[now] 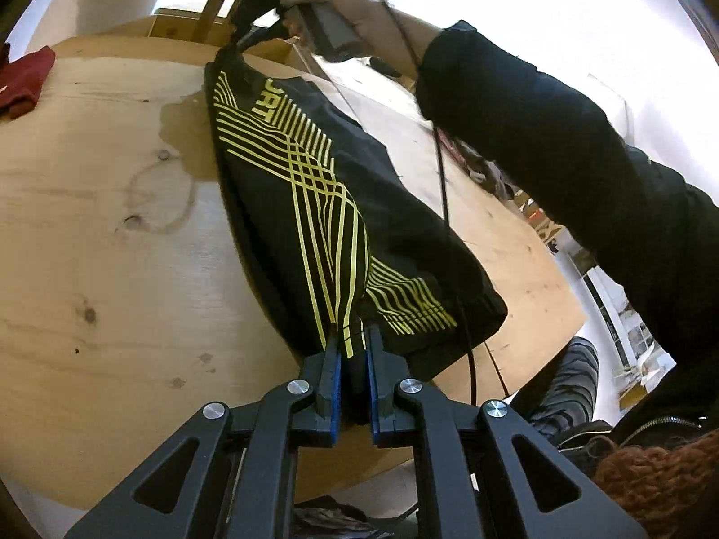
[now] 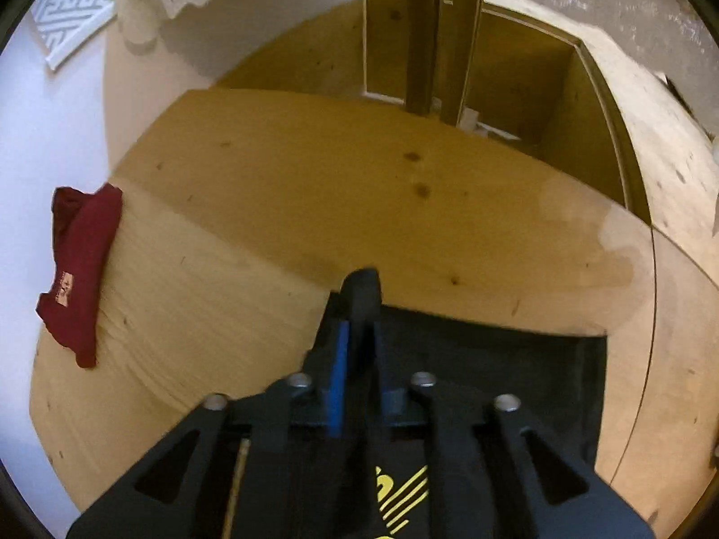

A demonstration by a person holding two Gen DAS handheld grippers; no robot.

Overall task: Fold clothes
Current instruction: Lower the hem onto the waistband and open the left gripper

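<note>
Your left gripper [image 1: 355, 346] has its blue-padded fingers [image 1: 333, 373] clenched on one corner of the black garment [image 1: 314, 206], the fabric pinched tight between the pads. The garment, printed with yellow stripes and some lettering, stretches from that corner across to your right gripper [image 1: 245, 40], which you hold in your right hand [image 1: 341, 13] at the far end; the sleeve [image 1: 561, 148] of that arm is dark and crosses the upper right of the left wrist view. From the right wrist camera, your right gripper [image 2: 359, 301] has a bunched fold of the same black garment [image 2: 494, 368] standing up between its fingers [image 2: 339, 359]; the picture is blurred, but the pads appear to be grasping that fold. The cloth hangs taut between the two grippers, its lower part lying over the pale wooden counter [image 1: 112, 233], near the counter's right-hand edge as the left camera sees it. A dark red garment [image 2: 81, 269] lies folded at the counter's far left edge, well apart from the black one. A dark stain [image 1: 188, 121] marks the wood just beside the black cloth.
</note>
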